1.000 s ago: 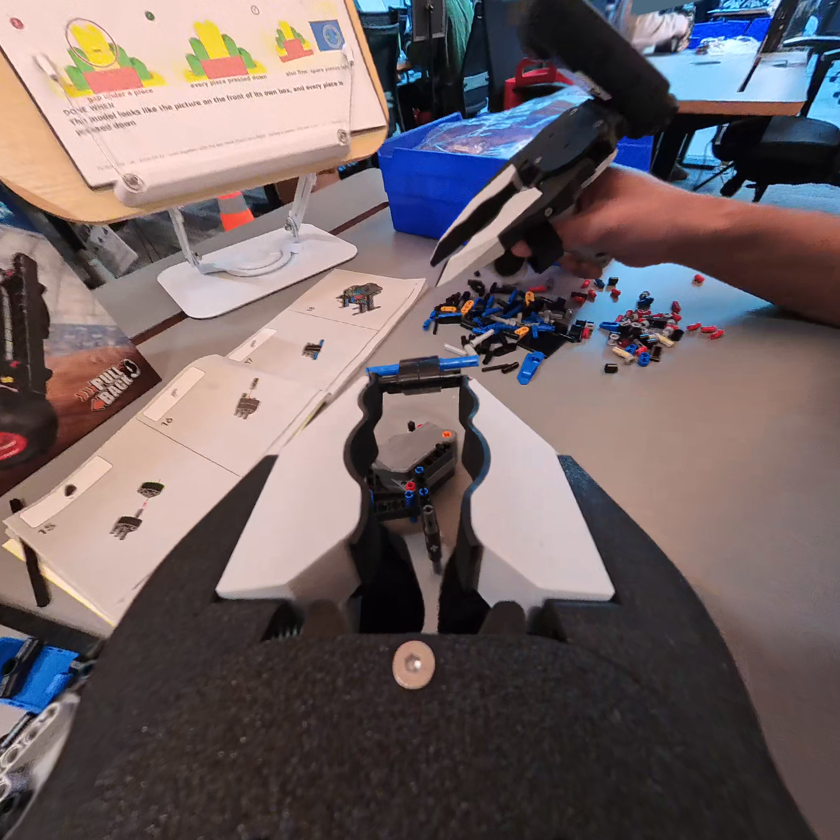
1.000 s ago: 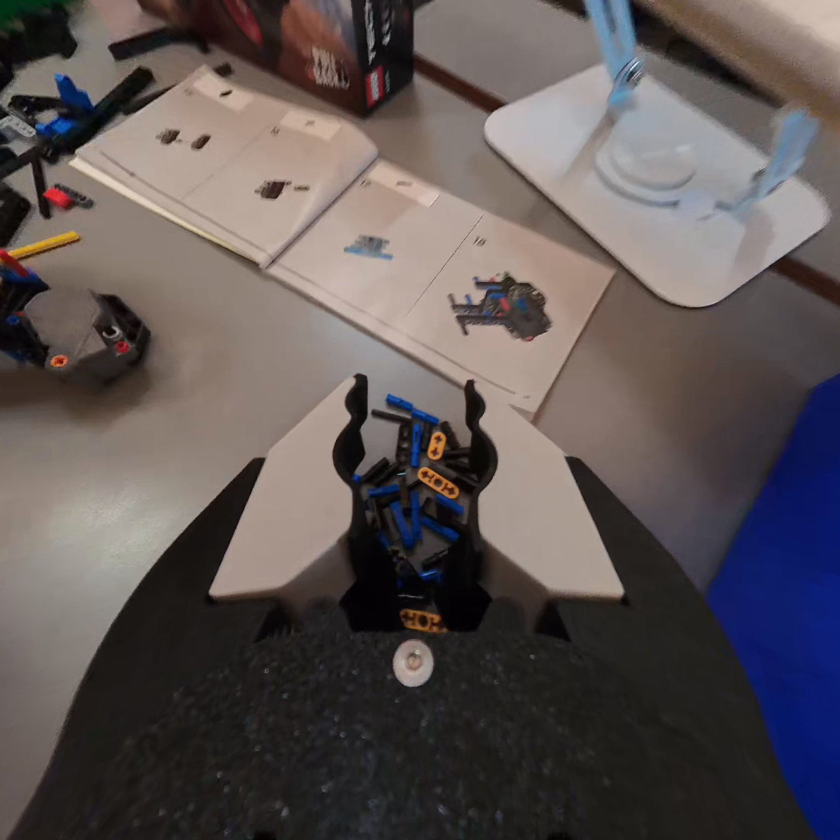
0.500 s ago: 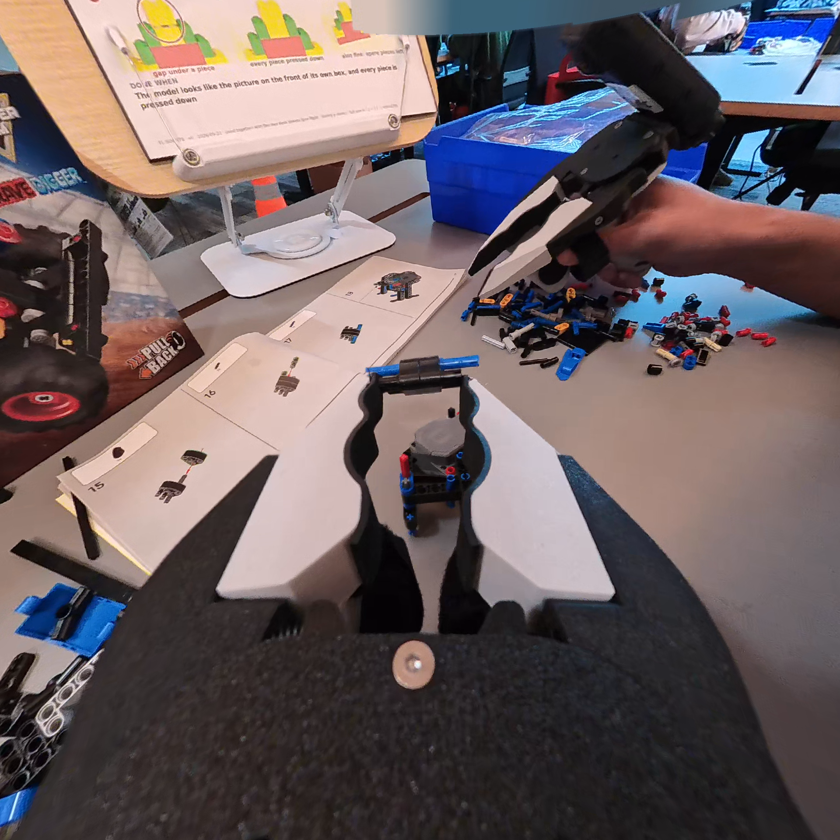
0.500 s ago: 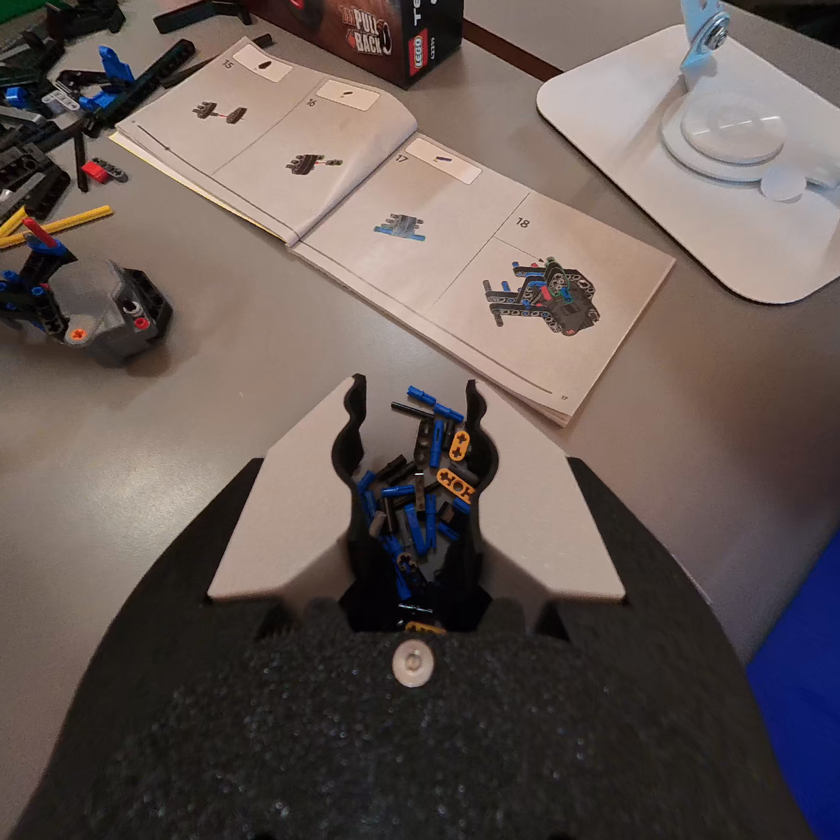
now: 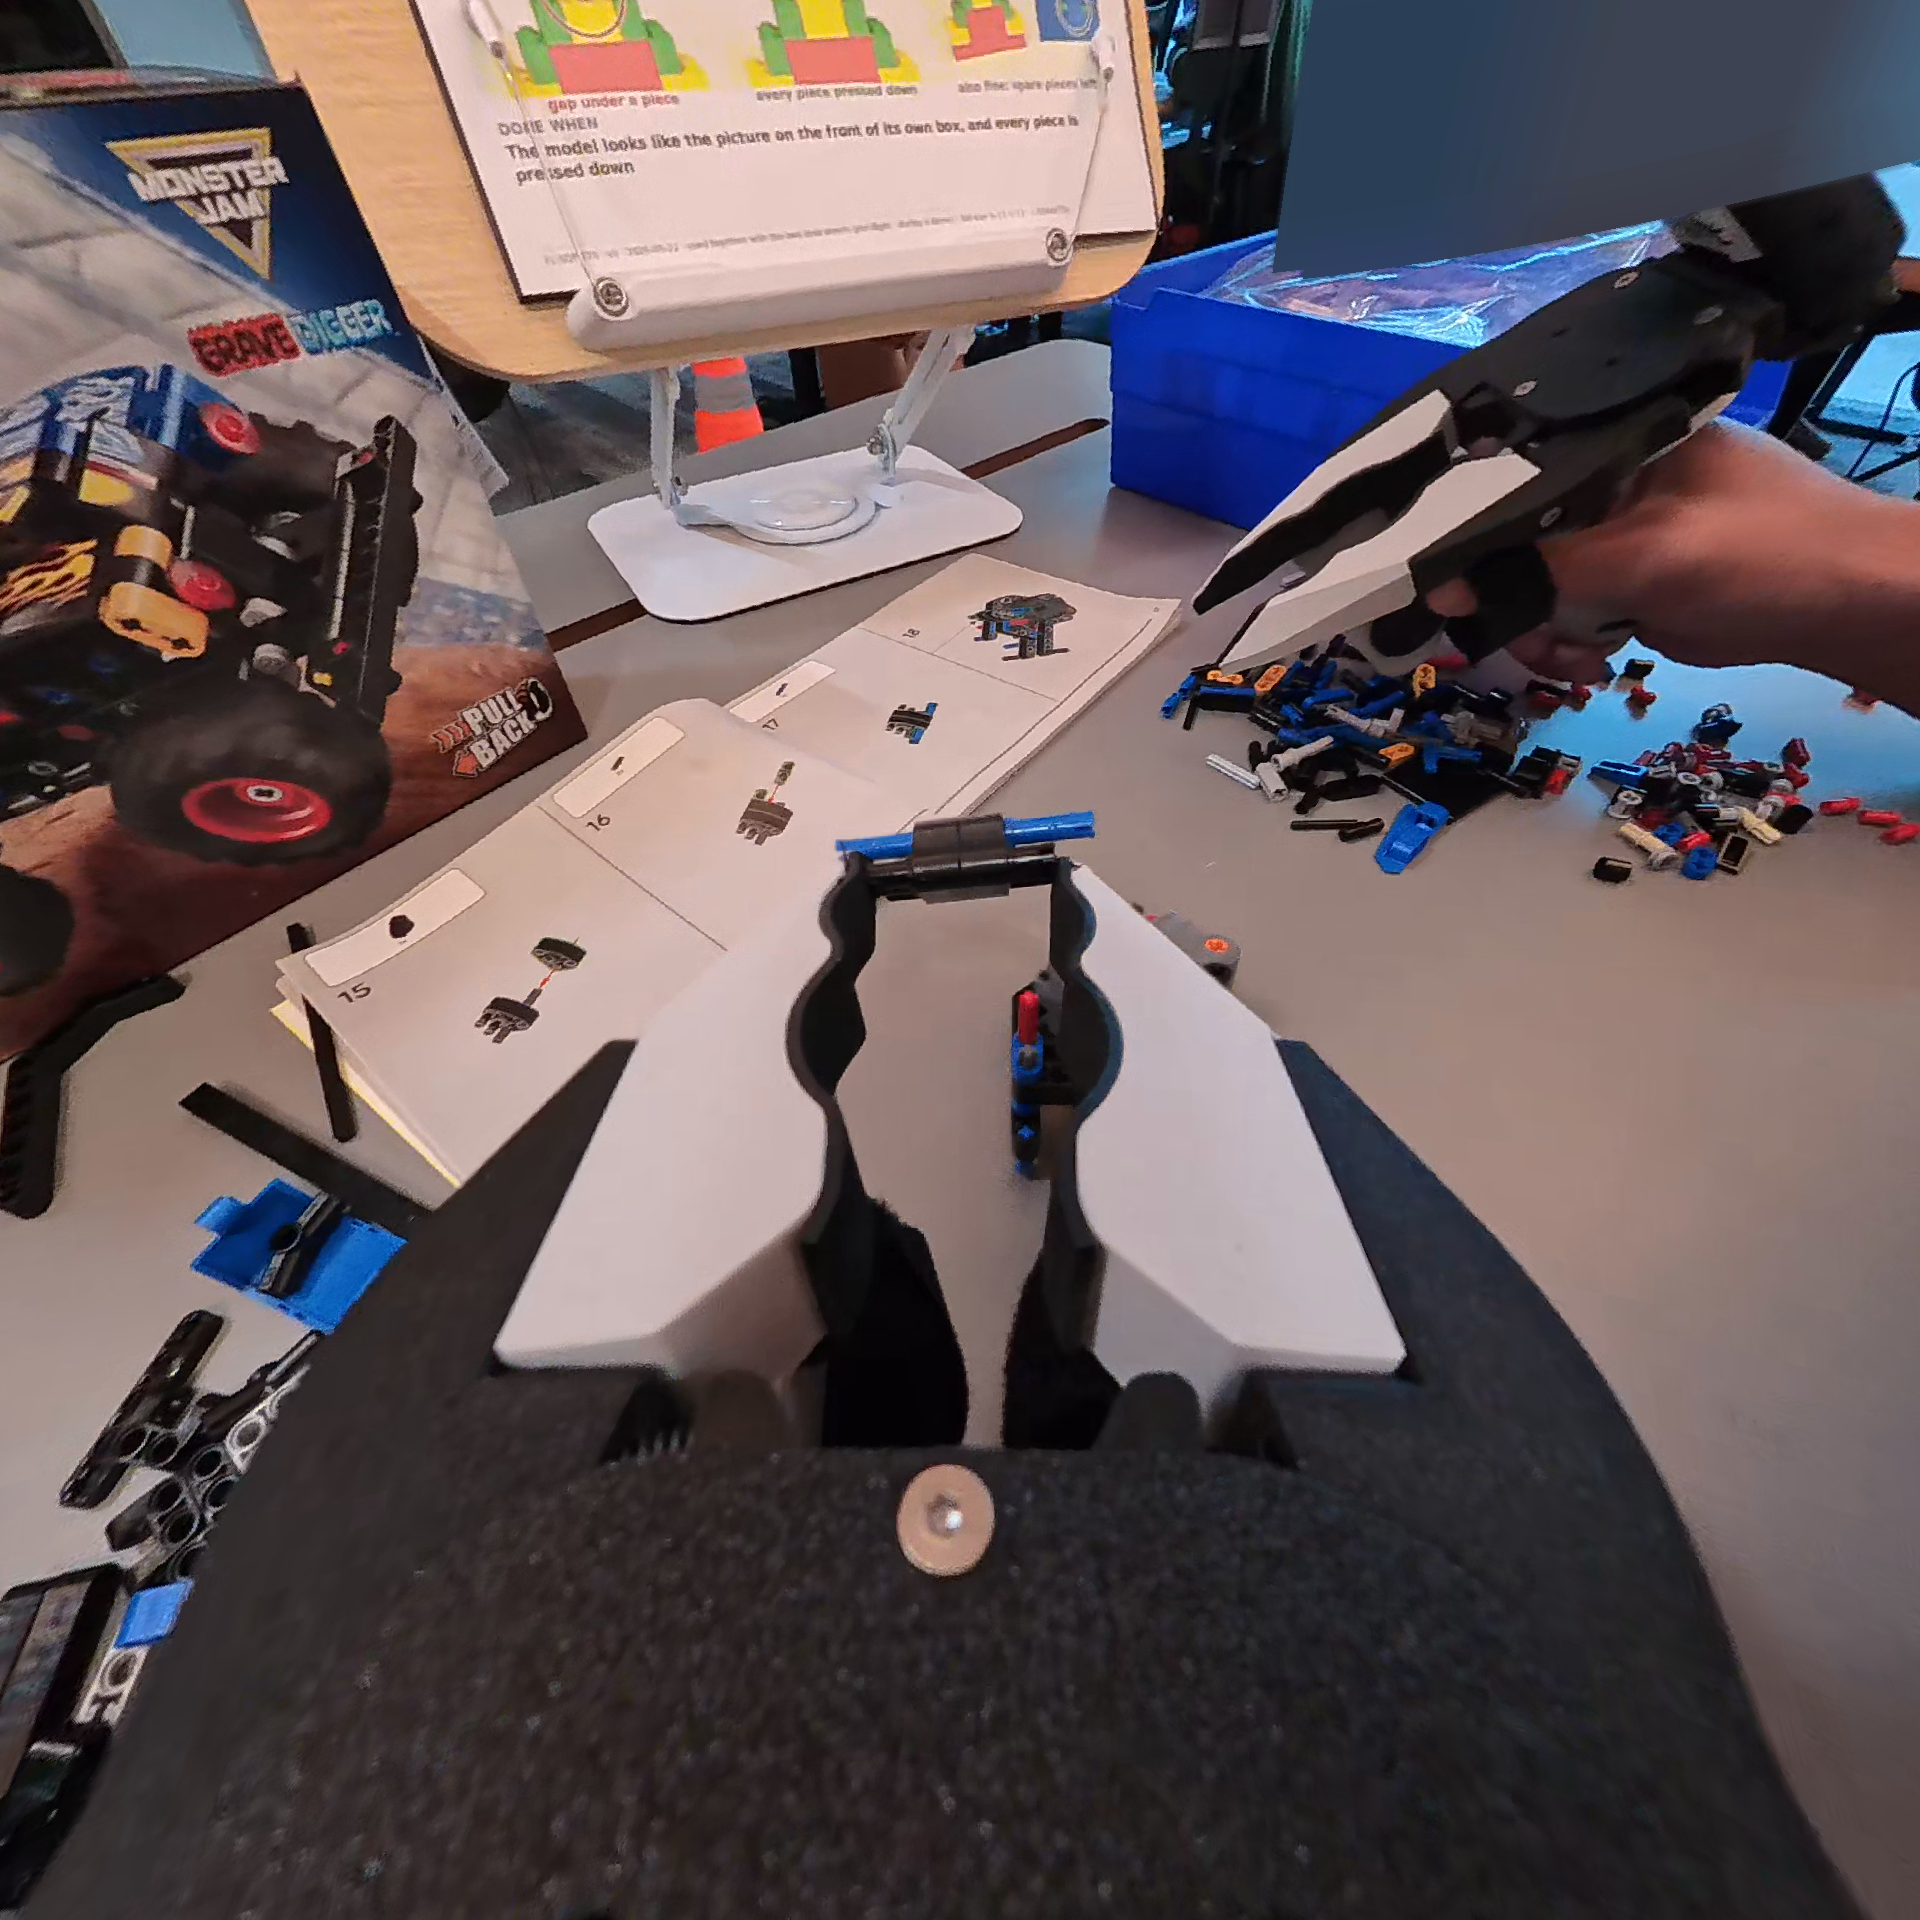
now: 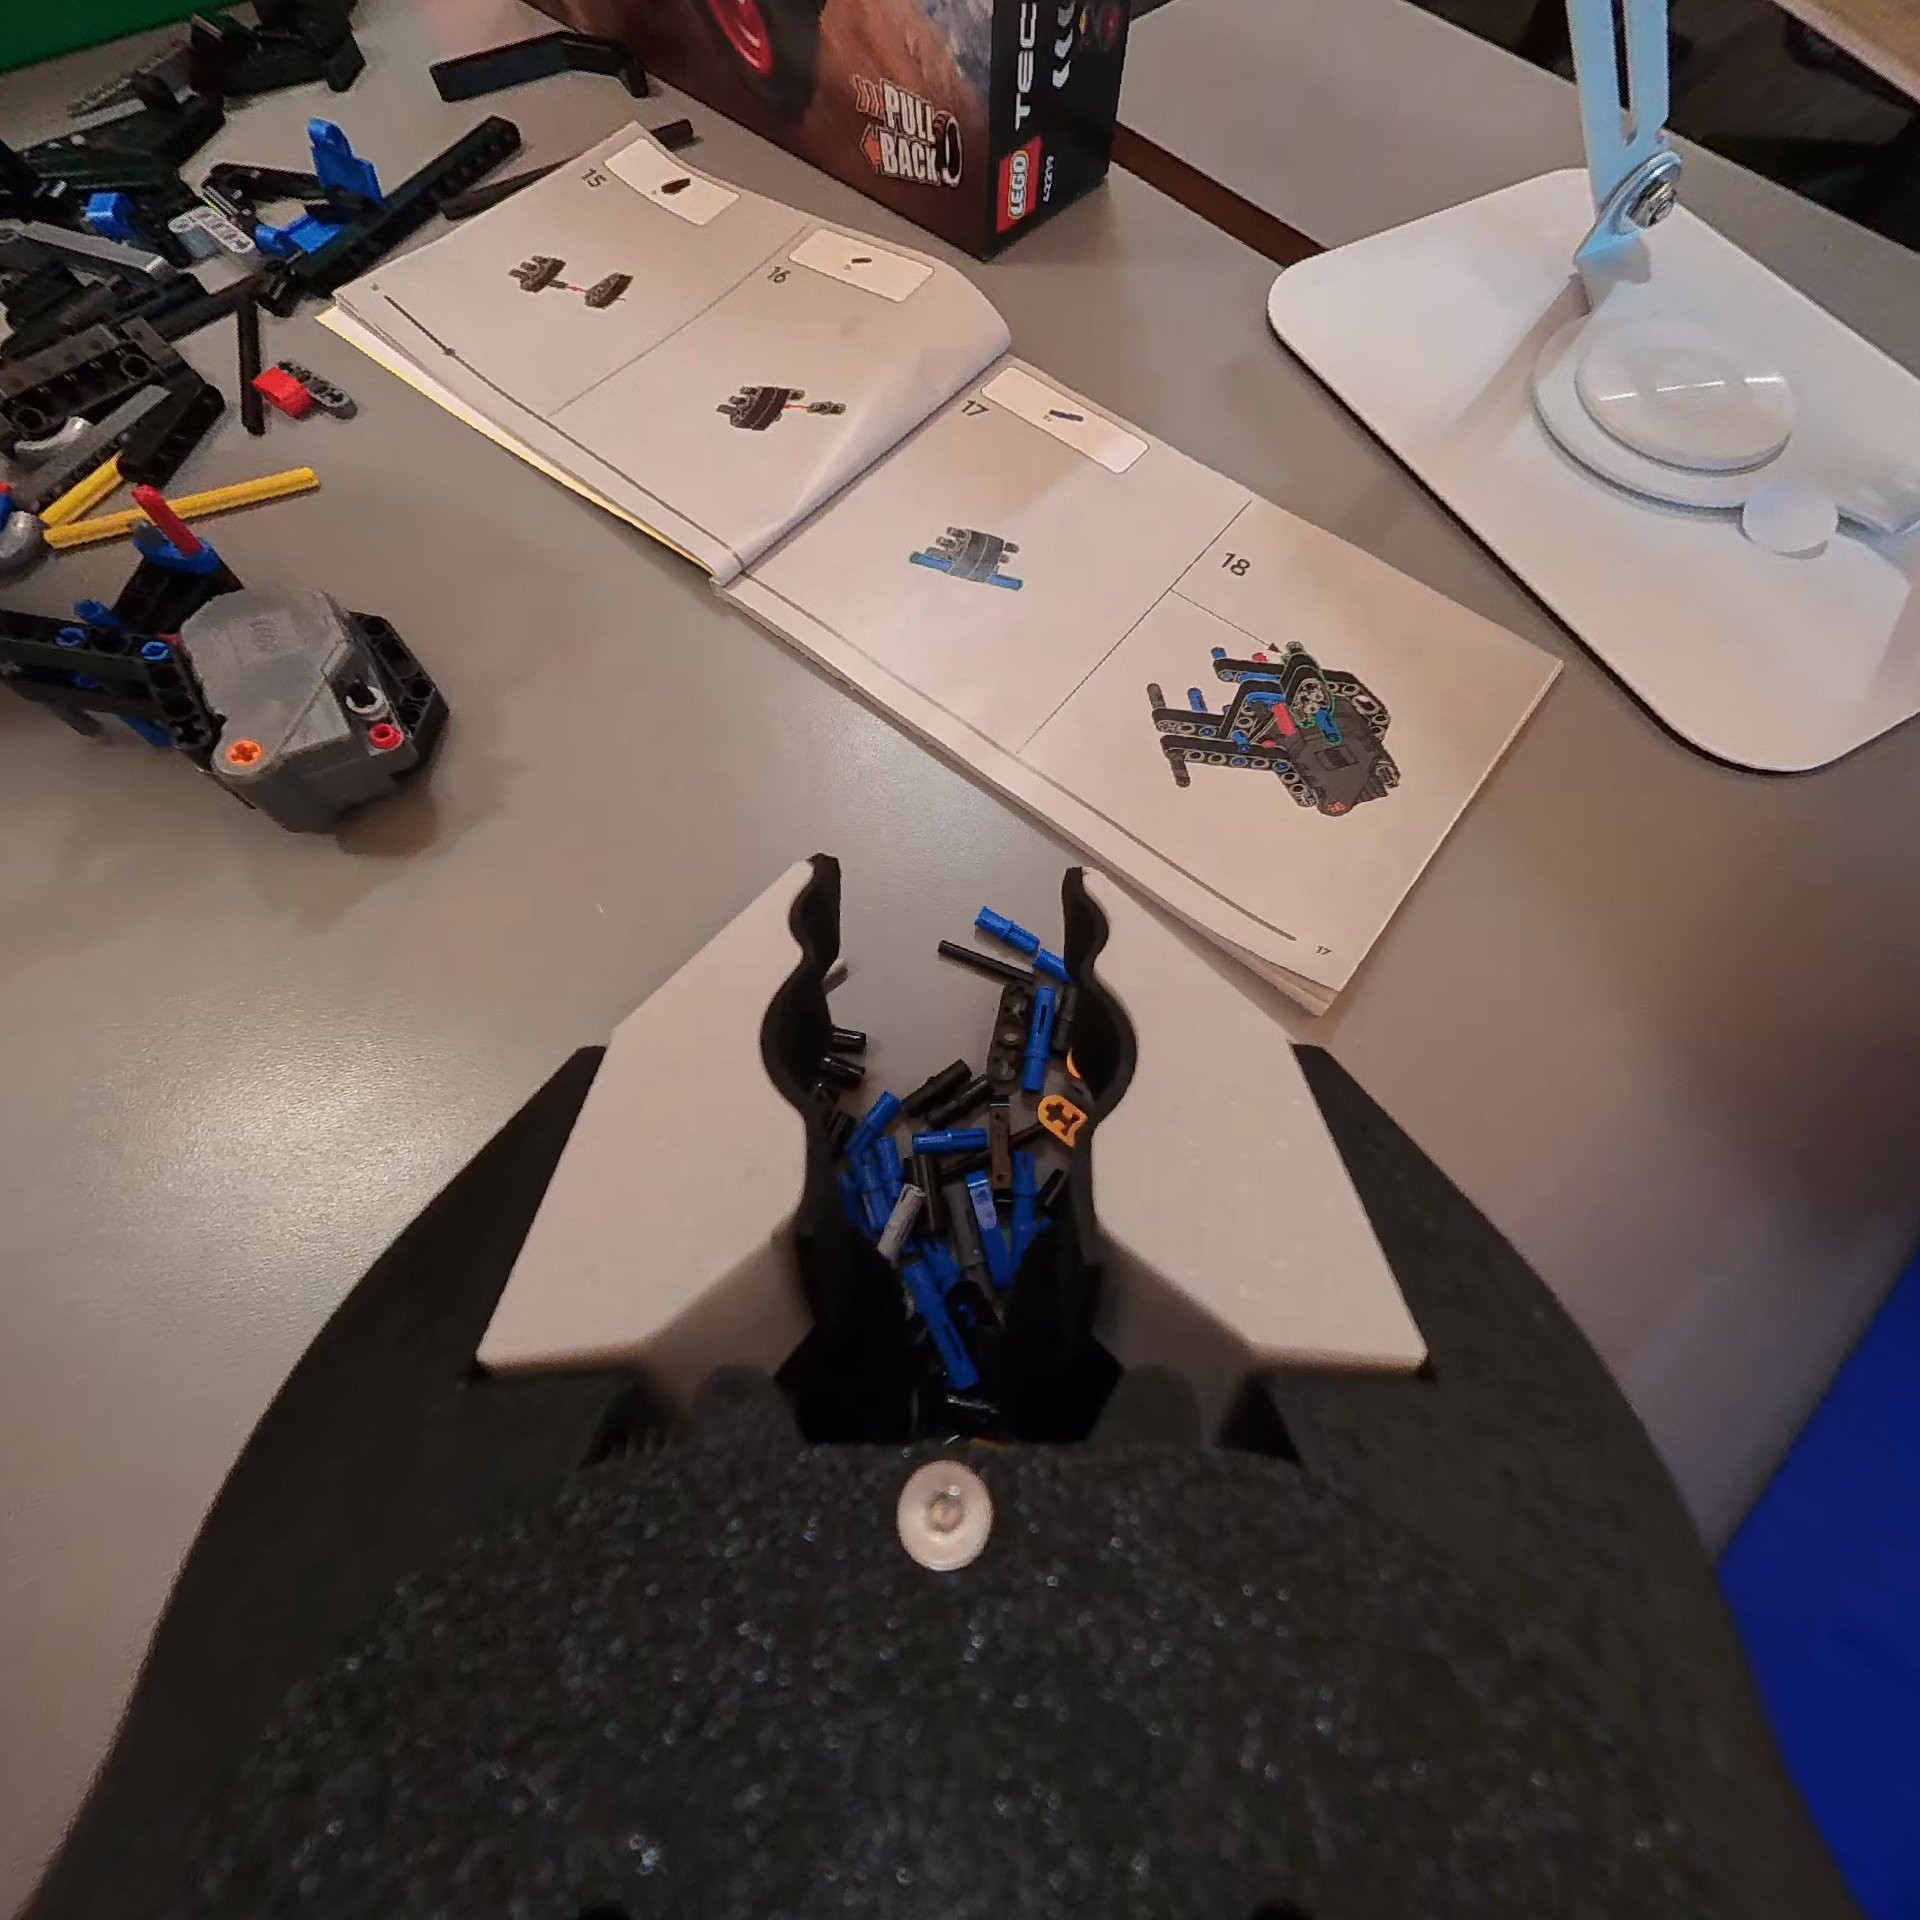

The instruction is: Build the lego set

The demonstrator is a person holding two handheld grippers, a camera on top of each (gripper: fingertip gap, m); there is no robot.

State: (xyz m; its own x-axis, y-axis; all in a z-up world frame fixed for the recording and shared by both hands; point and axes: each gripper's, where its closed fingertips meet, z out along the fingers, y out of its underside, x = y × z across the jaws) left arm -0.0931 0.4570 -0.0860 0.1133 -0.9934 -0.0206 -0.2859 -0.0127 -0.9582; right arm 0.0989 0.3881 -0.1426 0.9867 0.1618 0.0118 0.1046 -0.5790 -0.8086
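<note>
Your left gripper (image 5: pixel 961 883) clamps small black-and-blue axle subassembly (image 5: pixel 964 836), frame centre. Right gripper (image 6: pixel 945 914) parted, empty, over loose pin pile (image 6: pixel 956 1132). Grey-black chassis (image 6: pixel 281 696) mid-left, partly built; most left.

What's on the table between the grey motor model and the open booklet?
Nothing: in the right wrist view, bare table separates the grey motor model from the booklet.

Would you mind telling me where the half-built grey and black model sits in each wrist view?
Left wrist view: the model is near the centre, mostly hidden behind the left gripper's right finger.
Right wrist view: the model stands at the left edge, halfway up, in full sight.
Shared landmark: the open booklet lies just beyond it in both.
</note>
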